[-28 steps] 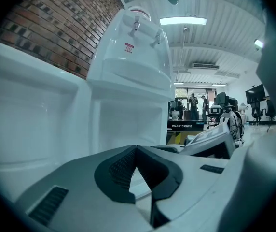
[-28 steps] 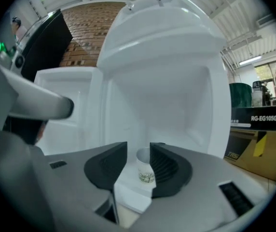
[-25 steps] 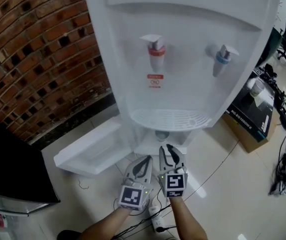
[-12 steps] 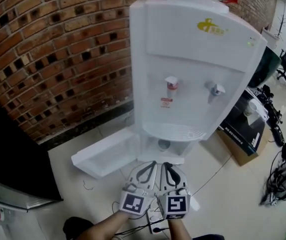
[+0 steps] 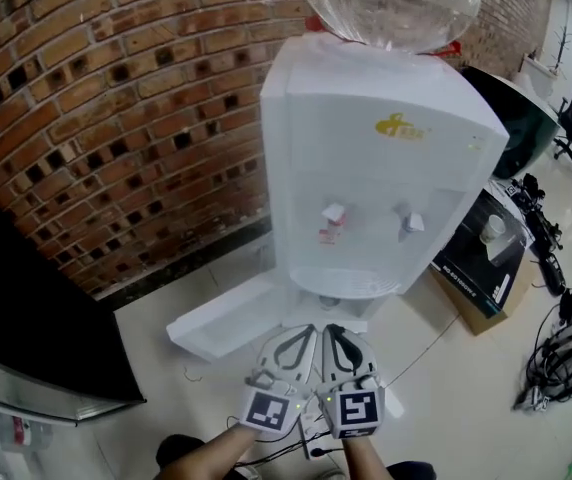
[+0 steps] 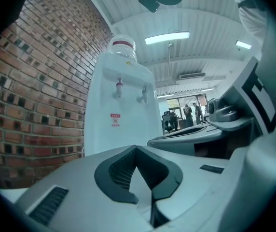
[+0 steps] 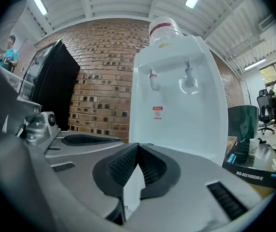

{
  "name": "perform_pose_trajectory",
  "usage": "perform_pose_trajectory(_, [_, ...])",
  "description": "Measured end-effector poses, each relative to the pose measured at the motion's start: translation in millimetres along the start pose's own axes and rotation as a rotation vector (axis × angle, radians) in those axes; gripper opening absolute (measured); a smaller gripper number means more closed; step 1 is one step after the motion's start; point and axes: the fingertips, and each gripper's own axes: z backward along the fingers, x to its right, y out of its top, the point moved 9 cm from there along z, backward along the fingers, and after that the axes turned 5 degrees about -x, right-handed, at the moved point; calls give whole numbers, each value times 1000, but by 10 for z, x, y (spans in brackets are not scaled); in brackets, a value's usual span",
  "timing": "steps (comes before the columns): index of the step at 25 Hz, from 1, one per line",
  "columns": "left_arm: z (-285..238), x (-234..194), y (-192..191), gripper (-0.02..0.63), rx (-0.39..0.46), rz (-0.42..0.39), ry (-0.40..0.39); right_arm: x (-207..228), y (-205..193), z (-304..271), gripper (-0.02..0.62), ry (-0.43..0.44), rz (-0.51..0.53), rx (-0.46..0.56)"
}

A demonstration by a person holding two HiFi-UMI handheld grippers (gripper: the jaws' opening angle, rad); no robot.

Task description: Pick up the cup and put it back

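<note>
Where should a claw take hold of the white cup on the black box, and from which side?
Probably its side wall, midway up, coming in level from the front: the cup stands upright on the box, so its round wall gives two opposite faces.

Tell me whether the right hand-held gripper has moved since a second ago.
Yes. The right hand-held gripper has drawn back from the water dispenser; its tips were at the opening under the drip tray.
</note>
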Motion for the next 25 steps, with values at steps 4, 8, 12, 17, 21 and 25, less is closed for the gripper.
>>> perform_pose_trajectory(4, [-9,-19,600,2,-13,-23,-12,-37,542,172,3,22,-1,-9])
perform_pose_trajectory(8, [-67,-36,1254,2,-2,-18,-27,-13,1173,367,3,32,-19,-15])
perform_pose_trajectory(12, [40,-35,1750,2,5,97,-47,20,1793,582,3,29,9,-30])
perform_pose_trajectory(17, [256,63,2272,2,-48,94,-14,-41,2399,849,3,40,26,-58])
perform_pose_trajectory(21, [262,34,2850,2,-62,89,56,-107,2828,1108,3,51,21,-66])
perform_pose_trajectory(25, [281,39,3507,2,-48,68,68,-115,3289,1379,3,46,3,-72])
